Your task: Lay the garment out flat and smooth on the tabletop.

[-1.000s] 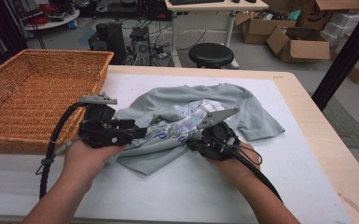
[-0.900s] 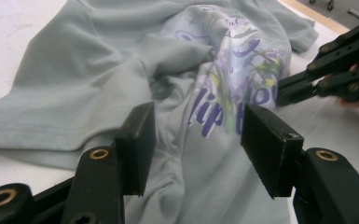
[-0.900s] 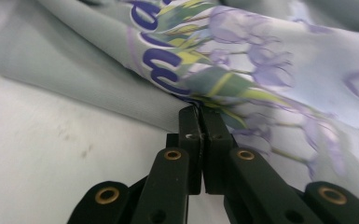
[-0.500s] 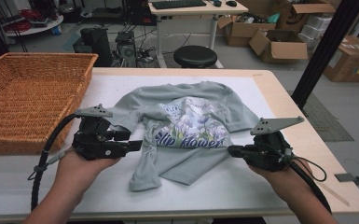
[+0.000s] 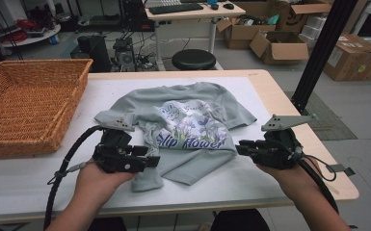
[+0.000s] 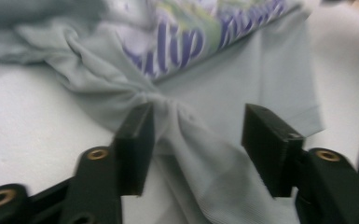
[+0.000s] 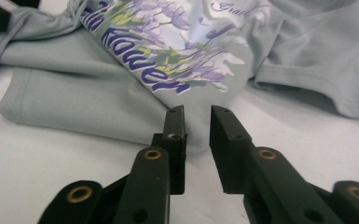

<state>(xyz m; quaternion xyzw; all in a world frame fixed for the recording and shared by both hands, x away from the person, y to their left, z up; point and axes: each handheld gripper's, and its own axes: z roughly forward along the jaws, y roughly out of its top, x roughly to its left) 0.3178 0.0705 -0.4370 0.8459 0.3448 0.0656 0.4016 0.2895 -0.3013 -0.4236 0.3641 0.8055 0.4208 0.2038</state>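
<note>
The white tabletop carries a wicker basket at its left and a grey printed T-shirt mid-surface. The left tool has been closing, bunched hem between its apart jaws; the right tool has just been opening, jaws slightly parted at the shirt's edge

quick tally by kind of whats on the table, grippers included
T-shirt: 1, grey with a flower print
Wicker basket: 1
Grippers: 2, the left gripper and the right gripper
Total: 4
</note>
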